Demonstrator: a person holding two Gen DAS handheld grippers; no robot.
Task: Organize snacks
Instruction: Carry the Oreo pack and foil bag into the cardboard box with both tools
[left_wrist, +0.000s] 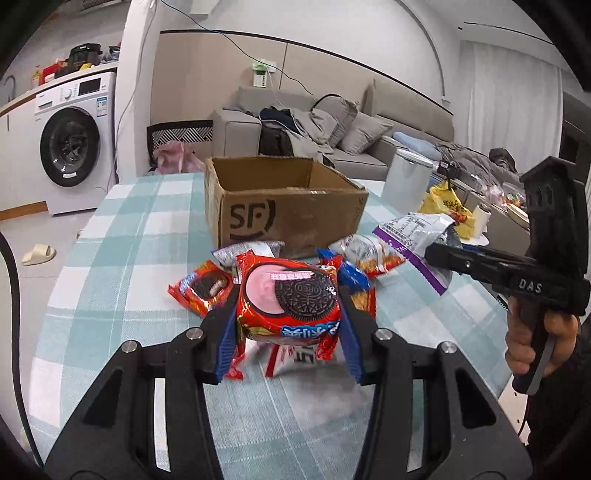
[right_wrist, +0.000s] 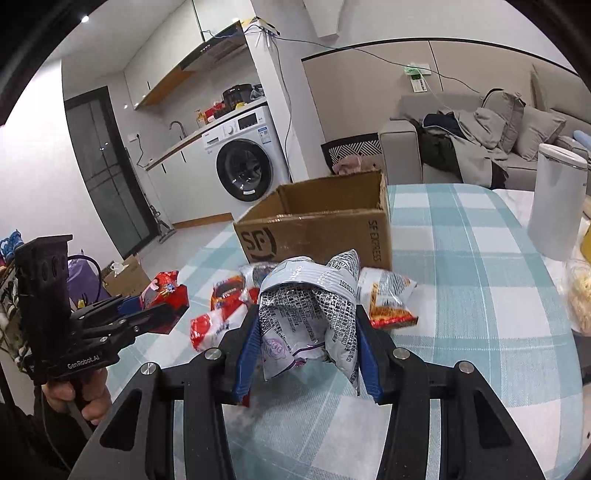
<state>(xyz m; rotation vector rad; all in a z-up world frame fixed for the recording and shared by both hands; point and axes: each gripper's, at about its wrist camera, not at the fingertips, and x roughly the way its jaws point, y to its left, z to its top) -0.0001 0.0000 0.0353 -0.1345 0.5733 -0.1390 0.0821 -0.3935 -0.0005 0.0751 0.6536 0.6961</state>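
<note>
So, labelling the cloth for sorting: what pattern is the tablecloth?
The tablecloth is a pale teal and white check, clearest in the right wrist view.

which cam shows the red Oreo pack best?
Left wrist. The red Oreo pack sits centred and sharp, label facing the lens, between the left gripper fingers. In the right wrist view it is a small red shape seen from the side, partly hidden by that gripper.

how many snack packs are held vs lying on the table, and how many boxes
held snack packs: 2 (red oreo pack in left gripper, silver-purple bag in right gripper)
packs visibly lying on the table: 4
cardboard box: 1
total: 7
</note>
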